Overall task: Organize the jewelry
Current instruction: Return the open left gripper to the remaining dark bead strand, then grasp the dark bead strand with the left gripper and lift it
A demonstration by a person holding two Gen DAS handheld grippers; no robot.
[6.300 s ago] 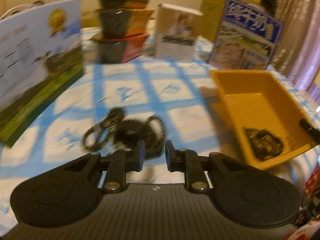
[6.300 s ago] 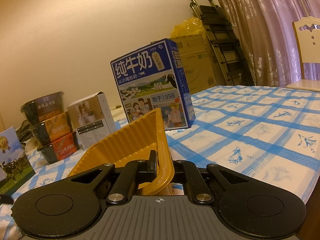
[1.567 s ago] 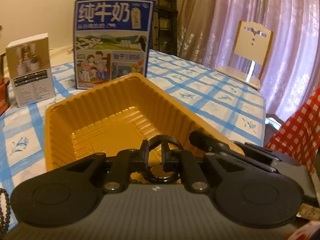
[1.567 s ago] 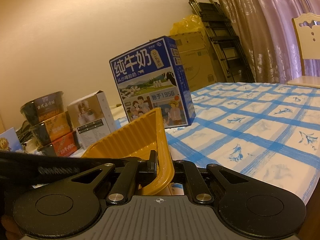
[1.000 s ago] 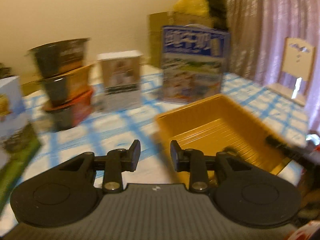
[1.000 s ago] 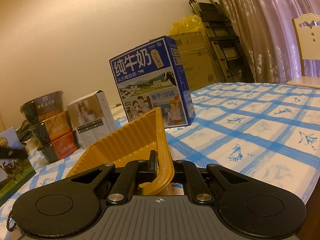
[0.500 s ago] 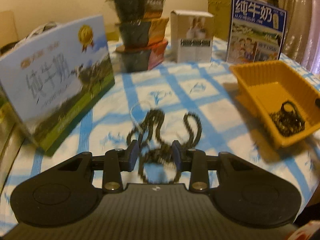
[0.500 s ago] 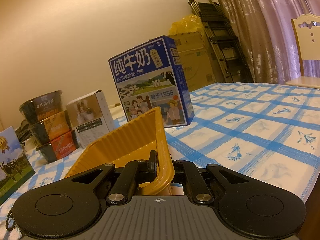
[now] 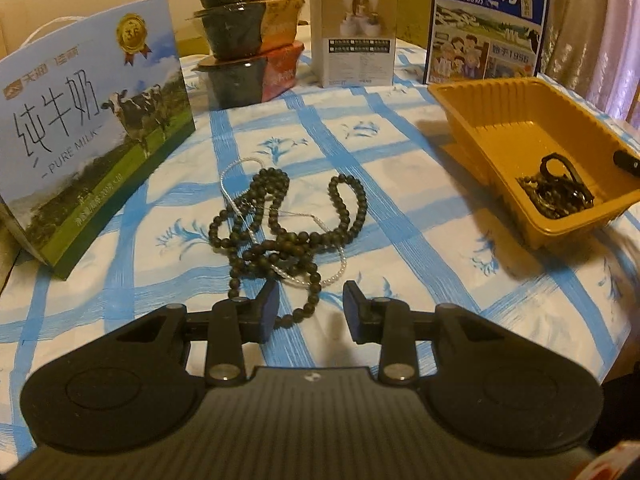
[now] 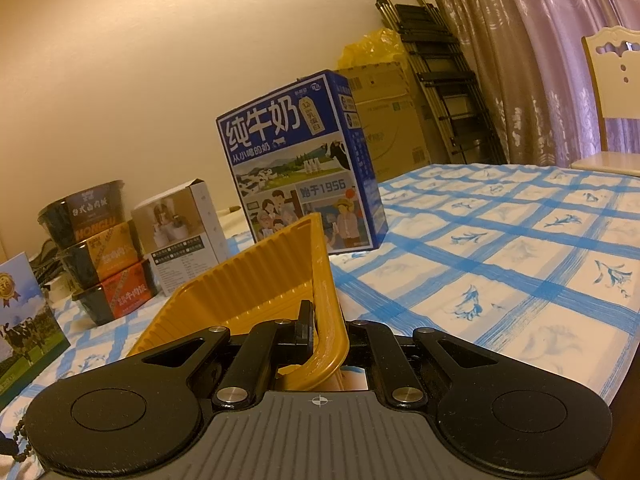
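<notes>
A tangle of dark bead necklaces (image 9: 280,224) with a thin pearl strand (image 9: 316,276) lies on the blue-checked tablecloth. My left gripper (image 9: 310,308) is open and empty, just in front of the pile's near end. The orange tray (image 9: 496,108) sits at the right and holds dark jewelry (image 9: 558,194) in its near corner. My right gripper (image 10: 326,332) is shut on the tray's rim (image 10: 324,280), tilting it. The tip of the right gripper (image 9: 626,158) shows at the tray's edge.
A pure-milk box (image 9: 92,120) stands at the left. Stacked food bowls (image 9: 248,32), a small white box (image 9: 356,36) and a blue milk carton (image 9: 488,20) line the back. A chair (image 10: 612,96) and a folded ladder (image 10: 436,60) stand beyond the table.
My left gripper dropped a piece into the tray, opened, swung back left and lowered toward the bead pile. The right gripper kept its hold on the tray rim.
</notes>
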